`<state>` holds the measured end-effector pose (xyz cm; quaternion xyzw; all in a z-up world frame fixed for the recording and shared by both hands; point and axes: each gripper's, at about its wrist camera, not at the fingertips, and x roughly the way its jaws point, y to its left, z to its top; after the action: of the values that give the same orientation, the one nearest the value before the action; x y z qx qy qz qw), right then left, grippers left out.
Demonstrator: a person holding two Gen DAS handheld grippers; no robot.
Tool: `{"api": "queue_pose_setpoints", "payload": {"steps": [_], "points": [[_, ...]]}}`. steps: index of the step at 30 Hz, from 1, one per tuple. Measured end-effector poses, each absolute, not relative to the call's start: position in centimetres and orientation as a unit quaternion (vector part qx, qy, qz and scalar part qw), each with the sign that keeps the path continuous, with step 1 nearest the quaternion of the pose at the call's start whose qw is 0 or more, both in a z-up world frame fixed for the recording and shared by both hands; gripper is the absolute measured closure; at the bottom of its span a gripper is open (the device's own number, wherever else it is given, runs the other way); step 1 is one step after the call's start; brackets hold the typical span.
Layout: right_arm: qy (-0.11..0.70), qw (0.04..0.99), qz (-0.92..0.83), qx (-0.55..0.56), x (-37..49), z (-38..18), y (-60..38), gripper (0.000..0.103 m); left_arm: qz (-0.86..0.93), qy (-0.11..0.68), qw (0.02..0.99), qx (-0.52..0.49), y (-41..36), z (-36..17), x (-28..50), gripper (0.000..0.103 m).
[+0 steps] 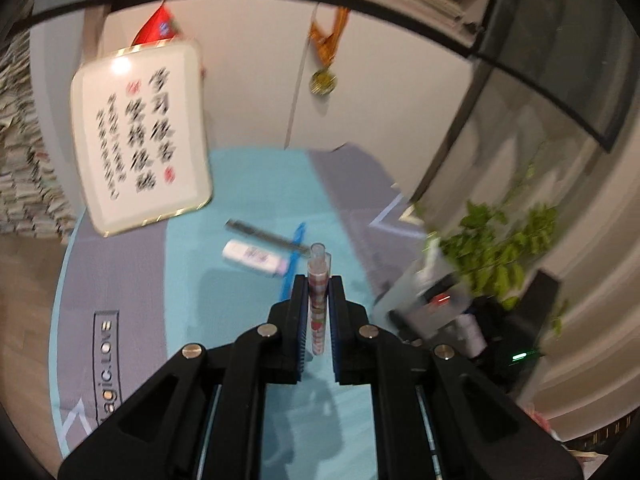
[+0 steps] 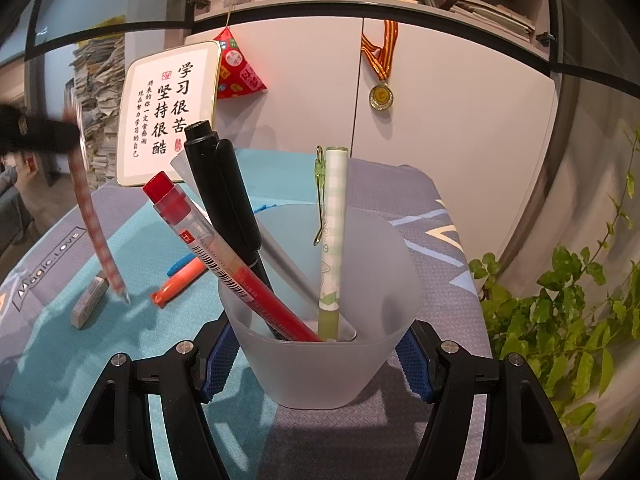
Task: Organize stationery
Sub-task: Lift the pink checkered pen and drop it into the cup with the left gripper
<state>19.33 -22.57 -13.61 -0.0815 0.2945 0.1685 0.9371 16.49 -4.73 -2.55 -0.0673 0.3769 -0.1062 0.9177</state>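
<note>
- At lower centre of the left wrist view, the left gripper clenches a red-checked pen, lifted clear of the counter.
- The right gripper grasps a frosted pen cup at lower centre, holding four pens.
- An eraser and an orange marker lie left.

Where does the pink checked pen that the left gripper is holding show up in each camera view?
Left wrist view: the pink checked pen stands at centre, clamped between the fingers.
Right wrist view: the same pen hangs at the left edge, slanting down over the mat, tip near the eraser.
Shared landmark: the calligraphy plaque leaning against the cabinet.
</note>
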Motion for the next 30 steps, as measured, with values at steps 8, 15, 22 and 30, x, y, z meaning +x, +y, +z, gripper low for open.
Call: {"api": "queue_pose_setpoints", "payload": {"steps": [8,15,22,30], "points": [[0.294,0.937,0.166,-0.085,19.4,-13.7,-22.5,0.033,-0.157,0.277,0.945,-0.071,-8.1,3.5,15.4,0.095],[0.294,0.937,0.166,-0.085,19.4,-13.7,-22.5,0.033,-0.189,0.264,0.943,-0.077,-10.7,4.6,16.4,0.095],[0.293,0.938,0.167,-0.083,19.3,-13.6,-22.4,0.033,-0.197,0.316,0.927,-0.054,-13.2,1.7,18.4,0.095],[0.293,0.938,0.168,-0.081,19.3,-13.6,-22.5,0.033,-0.202,0.349,0.914,-0.04,-14.1,-0.4,18.9,0.095]]}}
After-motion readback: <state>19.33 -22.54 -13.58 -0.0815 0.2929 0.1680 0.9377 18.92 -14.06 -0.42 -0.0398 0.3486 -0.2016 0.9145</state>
